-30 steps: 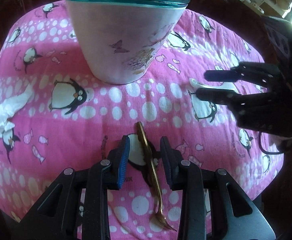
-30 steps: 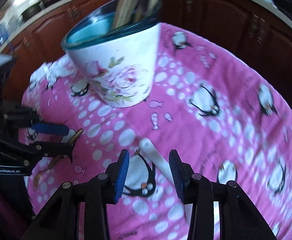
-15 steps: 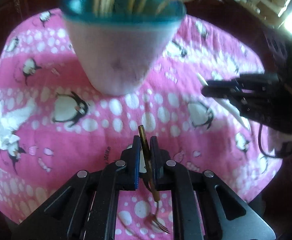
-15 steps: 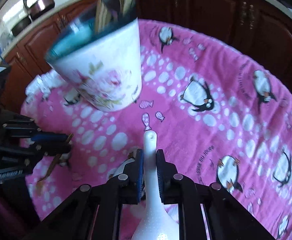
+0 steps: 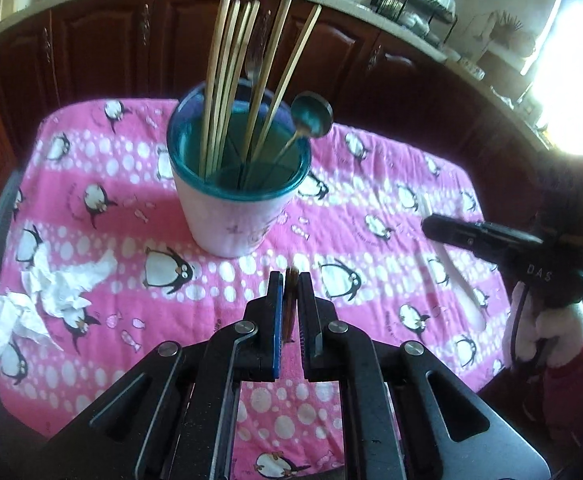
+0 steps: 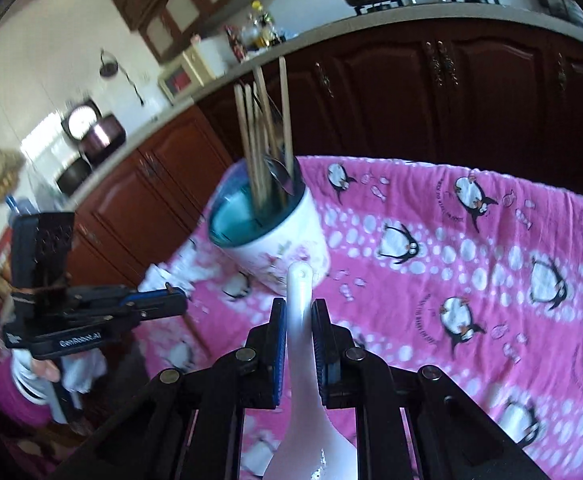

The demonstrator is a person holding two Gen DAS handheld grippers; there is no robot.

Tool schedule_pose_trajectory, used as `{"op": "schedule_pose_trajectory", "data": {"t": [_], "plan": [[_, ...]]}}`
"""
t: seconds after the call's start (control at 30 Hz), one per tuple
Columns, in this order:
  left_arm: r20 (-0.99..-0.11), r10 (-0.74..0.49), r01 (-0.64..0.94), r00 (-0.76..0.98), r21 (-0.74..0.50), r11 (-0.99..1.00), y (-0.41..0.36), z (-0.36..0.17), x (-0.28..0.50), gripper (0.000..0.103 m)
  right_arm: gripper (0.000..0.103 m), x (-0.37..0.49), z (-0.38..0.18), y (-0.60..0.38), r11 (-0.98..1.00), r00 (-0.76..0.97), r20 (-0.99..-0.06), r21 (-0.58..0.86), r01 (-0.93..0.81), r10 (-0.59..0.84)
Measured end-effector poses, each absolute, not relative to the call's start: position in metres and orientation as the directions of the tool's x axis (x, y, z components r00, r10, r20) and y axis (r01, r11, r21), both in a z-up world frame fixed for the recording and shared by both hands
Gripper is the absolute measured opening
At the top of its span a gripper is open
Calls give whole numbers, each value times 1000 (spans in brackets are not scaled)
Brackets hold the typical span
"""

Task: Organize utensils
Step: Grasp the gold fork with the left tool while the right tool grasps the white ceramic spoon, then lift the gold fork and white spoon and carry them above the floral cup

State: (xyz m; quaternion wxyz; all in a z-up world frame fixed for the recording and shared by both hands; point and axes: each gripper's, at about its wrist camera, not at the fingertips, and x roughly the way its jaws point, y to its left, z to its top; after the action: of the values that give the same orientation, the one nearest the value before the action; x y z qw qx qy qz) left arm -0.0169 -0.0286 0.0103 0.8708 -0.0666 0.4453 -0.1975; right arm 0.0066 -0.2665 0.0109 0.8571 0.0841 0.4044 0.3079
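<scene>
Centrally, the left gripper (image 5: 290, 300) pinches a gold fork (image 5: 290, 304); the right gripper (image 6: 299, 332) clamps a white spoon (image 6: 300, 320). Either could strike chopsticks (image 5: 227, 80) crowding the cup (image 5: 231, 220).

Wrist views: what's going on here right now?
A person is tidying utensils on a pink penguin cloth. The left hand-held gripper is shut on a gold fork; the right hand-held gripper is shut on a white spoon. Both are off the cloth, facing the utensil holder, which already contains chopsticks.
</scene>
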Motion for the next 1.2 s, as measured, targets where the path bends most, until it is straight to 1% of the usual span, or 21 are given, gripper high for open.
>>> {"op": "schedule_pose_trajectory", "data": {"t": [0.13,0.23,0.33,0.4,0.5,0.8,1.03,1.2], "plan": [[-729,-407,291,550,-289,912,-19,25,-25,6,12,-7,23,-258,777,488,-616,386,-497,618],[-717,-411,285,563,-298,911,-12,34,-28,6,12,-9,21,-250,794,479,-652,353,-495,588],[-699,-417,283,581,-307,909,-4,47,-30,6,12,-13,30,-247,757,466,-608,409,-510,643],[-687,-426,286,589,-316,905,1,56,-29,6,12,-12,39,-239,760,484,-600,382,-526,637],[-667,-428,287,609,-318,904,7,72,-24,6,12,-5,50,-228,750,493,-577,388,-536,651],[-610,-371,245,700,-283,927,27,112,8,6,12,37,81,-184,739,543,-505,390,-549,671],[-608,-282,168,742,-238,956,36,107,48,6,12,70,80,-150,772,606,-480,356,-526,634],[-621,-271,129,735,-265,956,44,93,70,6,12,94,62,-133,812,655,-480,335,-478,584]]}}
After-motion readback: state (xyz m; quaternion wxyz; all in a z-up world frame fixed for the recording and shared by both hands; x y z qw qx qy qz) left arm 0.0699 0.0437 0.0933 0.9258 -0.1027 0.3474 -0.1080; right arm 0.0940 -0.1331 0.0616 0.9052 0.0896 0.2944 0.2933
